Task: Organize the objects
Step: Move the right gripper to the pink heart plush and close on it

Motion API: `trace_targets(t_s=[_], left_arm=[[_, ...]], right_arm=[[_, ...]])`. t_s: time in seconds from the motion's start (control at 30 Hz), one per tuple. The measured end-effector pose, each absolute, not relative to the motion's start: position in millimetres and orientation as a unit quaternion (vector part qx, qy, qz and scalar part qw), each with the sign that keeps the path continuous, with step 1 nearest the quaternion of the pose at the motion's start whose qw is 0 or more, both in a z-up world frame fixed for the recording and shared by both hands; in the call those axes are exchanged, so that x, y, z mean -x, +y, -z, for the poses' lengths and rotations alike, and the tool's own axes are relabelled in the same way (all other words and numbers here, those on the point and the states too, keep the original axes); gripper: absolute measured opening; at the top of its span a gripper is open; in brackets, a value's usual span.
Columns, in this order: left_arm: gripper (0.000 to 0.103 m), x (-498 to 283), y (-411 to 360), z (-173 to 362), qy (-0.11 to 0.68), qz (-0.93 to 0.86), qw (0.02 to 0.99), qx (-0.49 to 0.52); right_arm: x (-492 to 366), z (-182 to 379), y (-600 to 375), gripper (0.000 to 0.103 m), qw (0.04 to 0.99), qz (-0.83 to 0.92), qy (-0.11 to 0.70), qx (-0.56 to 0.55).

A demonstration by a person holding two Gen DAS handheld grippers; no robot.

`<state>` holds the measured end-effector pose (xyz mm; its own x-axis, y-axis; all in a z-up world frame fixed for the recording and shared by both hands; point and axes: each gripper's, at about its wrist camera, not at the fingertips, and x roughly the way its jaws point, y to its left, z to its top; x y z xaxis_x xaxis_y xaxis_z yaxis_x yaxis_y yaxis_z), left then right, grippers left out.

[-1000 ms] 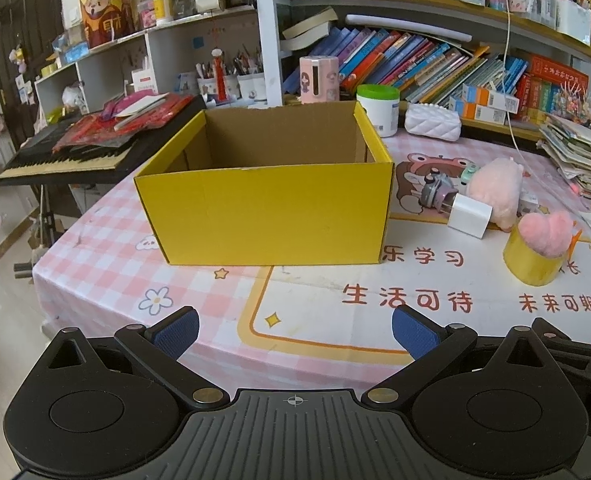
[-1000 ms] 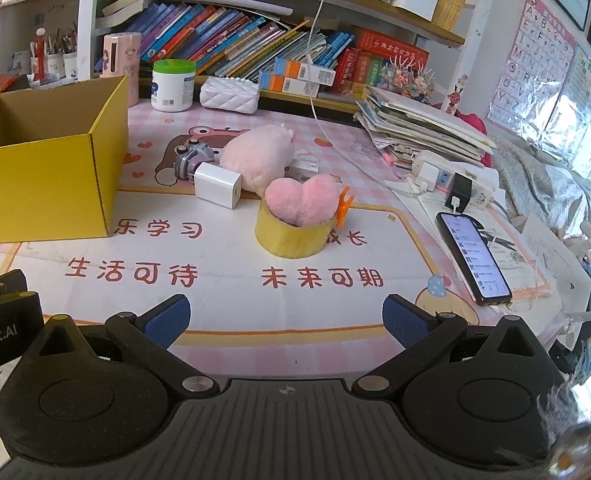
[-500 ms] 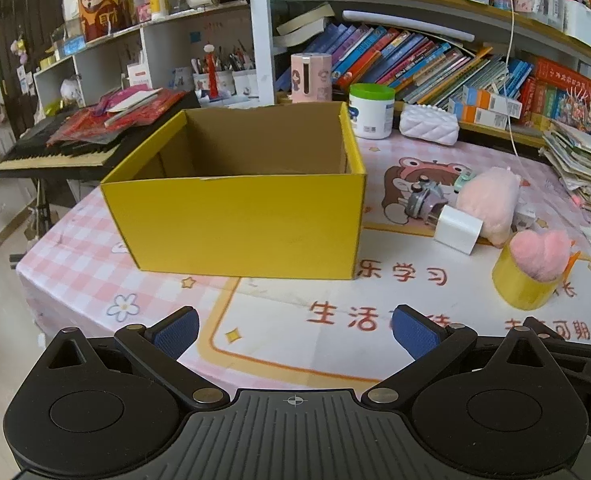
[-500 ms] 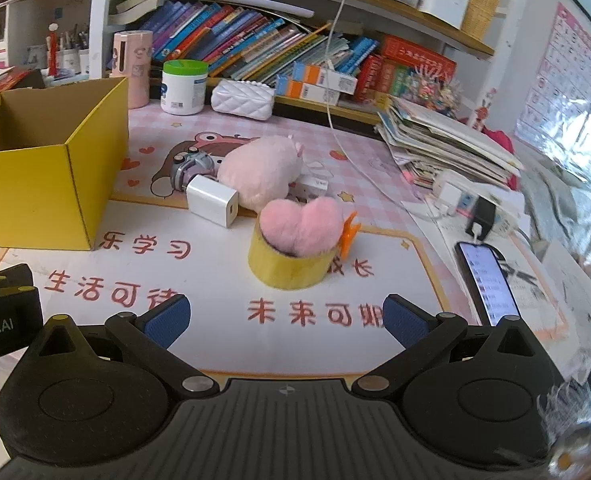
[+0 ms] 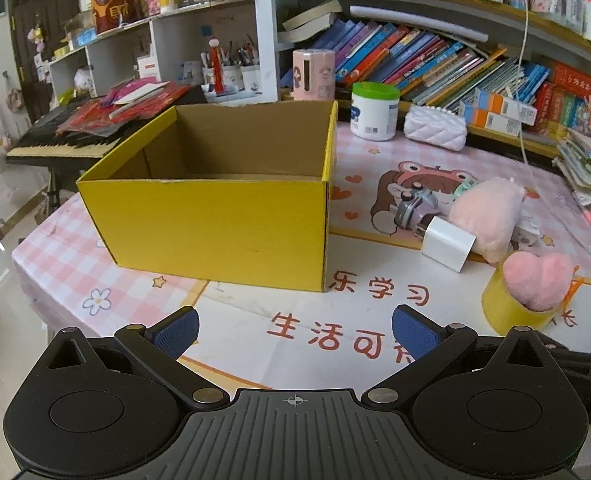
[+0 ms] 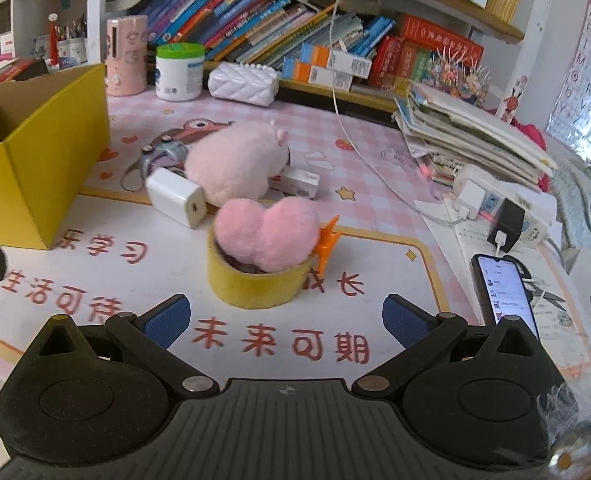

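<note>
Both the left gripper (image 5: 293,334) and the right gripper (image 6: 283,320) hung with fingers apart, empty; the tape roll (image 6: 255,284) stood near the table's front edge, the yellow box (image 5: 215,216) toward its left edge.

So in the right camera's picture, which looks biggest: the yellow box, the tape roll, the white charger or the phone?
1. Yellow box, though cut off by the frame.
2. Tape roll.
3. Phone and charger: too alike to rank, and the phone sits nearer.

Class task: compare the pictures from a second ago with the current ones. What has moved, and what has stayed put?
Both grippers have moved forward: the left gripper nearer the yellow box, the right gripper nearer the tape roll holding the pink heart plush. Jaws remain open and empty; table items are unmoved.
</note>
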<state>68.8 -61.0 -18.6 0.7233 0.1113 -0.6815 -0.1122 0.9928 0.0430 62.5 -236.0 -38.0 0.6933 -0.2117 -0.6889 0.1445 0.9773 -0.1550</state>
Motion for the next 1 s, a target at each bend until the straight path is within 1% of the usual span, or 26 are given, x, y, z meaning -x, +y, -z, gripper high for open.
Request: trace_targets(t_s=[0.17, 0.4, 0.63, 0.7, 0.87, 0.9, 1.0], left_arm=[[0.103, -70.9, -69.3, 22.0, 0.375, -0.074, 0.924, 0.002], [0.103, -69.5, -70.5, 20.9, 0.370, -0.090, 0.925, 0.010], [0.103, -66.2, -62.6, 19.9, 0.372, -0.122, 0.920, 0.024], [0.103, -65.9, -61.6, 20.4, 0.375, -0.130, 0.917, 0.025], [0.103, -68.4, -67.2, 20.4, 0.376, -0.129, 0.917, 0.023], [0.103, -68.8, -70.0, 20.3, 0.375, -0.125, 0.918, 0.019], [0.103, -69.3, -78.0, 20.2, 0.373, -0.115, 0.921, 0.003]], right_arm=[[-79.3, 50.4, -248.6, 0.103, 0.915, 0.078, 0.394, 0.049], [-112.1, 63.8, -252.5, 0.103, 0.920, 0.049, 0.382, 0.073], [-136.4, 80.9, -253.4, 0.103, 0.916, 0.027, 0.393, 0.072], [-134.5, 77.6, -256.3, 0.103, 0.921, 0.021, 0.384, 0.060], [-123.6, 58.6, -272.3, 0.103, 0.944, 0.011, 0.331, -0.002], [-122.1, 55.5, -274.6, 0.101, 0.947, 0.016, 0.322, -0.008], [-121.9, 52.7, -282.8, 0.090, 0.948, 0.026, 0.316, -0.026]])
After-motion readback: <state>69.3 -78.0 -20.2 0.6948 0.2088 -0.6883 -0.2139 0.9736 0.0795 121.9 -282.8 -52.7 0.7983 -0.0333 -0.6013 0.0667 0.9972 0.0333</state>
